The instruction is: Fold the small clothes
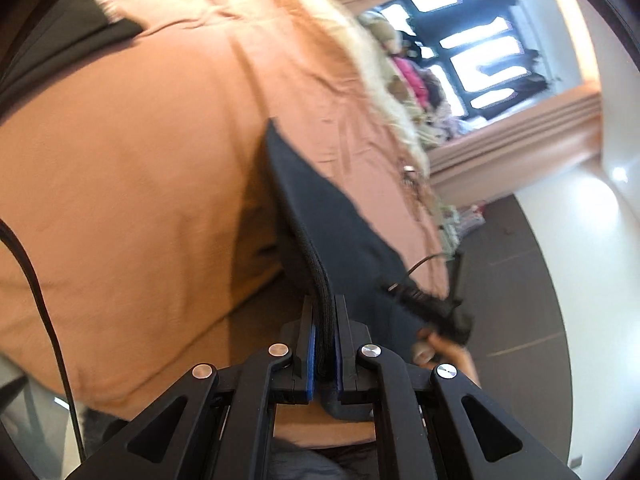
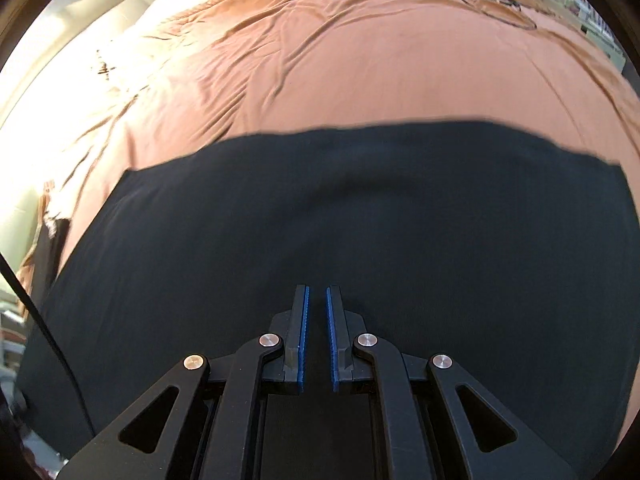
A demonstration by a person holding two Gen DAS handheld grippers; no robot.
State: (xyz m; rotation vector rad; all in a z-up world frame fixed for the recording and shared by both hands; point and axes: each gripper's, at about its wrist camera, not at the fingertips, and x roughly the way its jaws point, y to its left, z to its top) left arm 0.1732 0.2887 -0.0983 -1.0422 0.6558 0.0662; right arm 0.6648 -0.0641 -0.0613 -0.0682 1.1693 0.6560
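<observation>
Bedspread (image 2: 360,60): orange, wrinkled.
Window (image 1: 476,44): bright, beyond bedspread.
Curtain (image 1: 516,140): beside window.
Floor (image 1: 516,280): dark, below curtain.

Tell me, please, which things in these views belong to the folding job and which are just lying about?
Belonging to the job:
- black garment, lying across the orange bedspread
- left gripper, jaws shut on the garment's banded edge
- right gripper, jaws nearly shut over the cloth

Just lying about:
- cable
- clothes pile by the window
</observation>
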